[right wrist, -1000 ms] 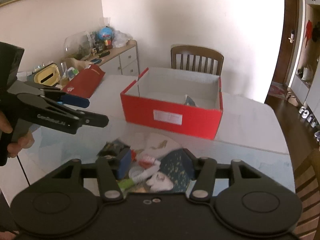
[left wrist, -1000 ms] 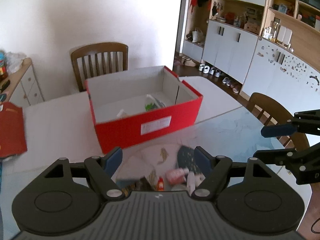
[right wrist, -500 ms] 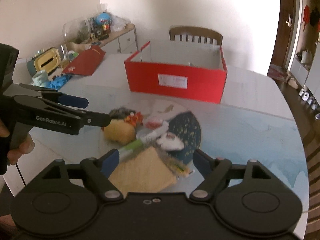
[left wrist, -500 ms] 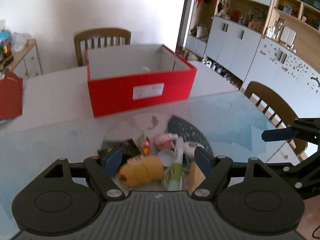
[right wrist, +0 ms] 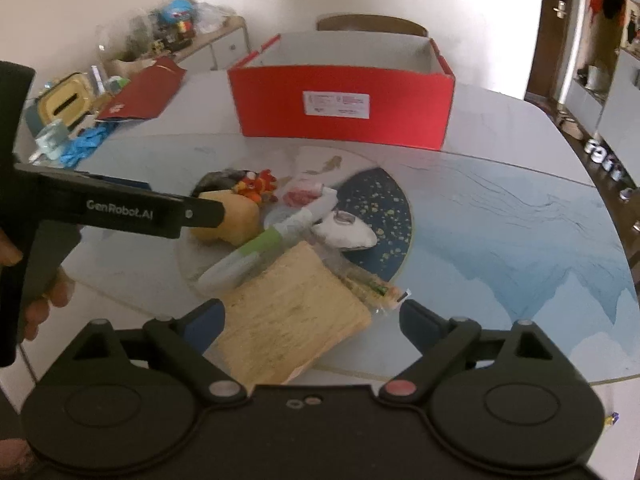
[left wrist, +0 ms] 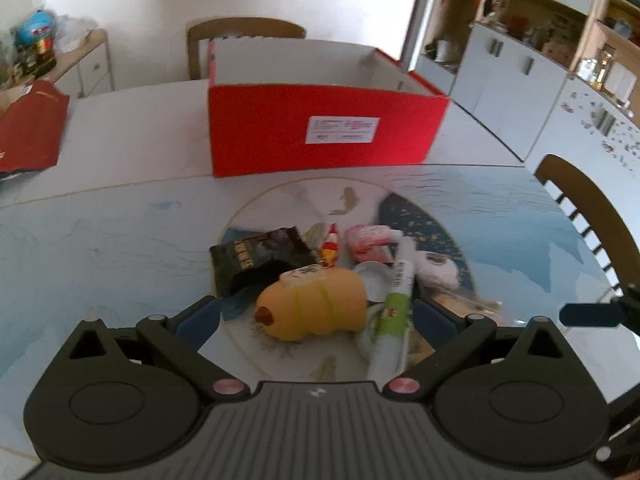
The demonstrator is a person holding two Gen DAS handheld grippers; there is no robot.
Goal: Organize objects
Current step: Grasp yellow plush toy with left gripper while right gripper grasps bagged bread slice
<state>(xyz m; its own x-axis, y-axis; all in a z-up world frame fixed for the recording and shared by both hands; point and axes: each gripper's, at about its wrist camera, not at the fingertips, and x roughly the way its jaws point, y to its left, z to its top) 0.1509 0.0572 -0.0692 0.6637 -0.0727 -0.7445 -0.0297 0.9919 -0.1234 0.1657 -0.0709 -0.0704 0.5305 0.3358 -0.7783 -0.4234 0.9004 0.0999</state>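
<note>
Both grippers are spread wide and hold nothing: the left gripper (left wrist: pixel 316 316) frames the yellow squishy toy (left wrist: pixel 314 306) at lower centre of its view, so the sound move is probably to lower it until both pads straddle the toy clear of the green-and-white tube (left wrist: pixel 394 312) touching its right side. The right gripper (right wrist: pixel 310 316) hangs over the tan sponge (right wrist: pixel 292 320). The red box (left wrist: pixel 326 132) stands at upper centre beyond the pile, its contents hidden from this low angle.

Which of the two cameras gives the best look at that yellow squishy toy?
The left wrist view: the yellow toy lies whole and close between the open left gripper. In the right wrist view that gripper's finger hides part of it.
</note>
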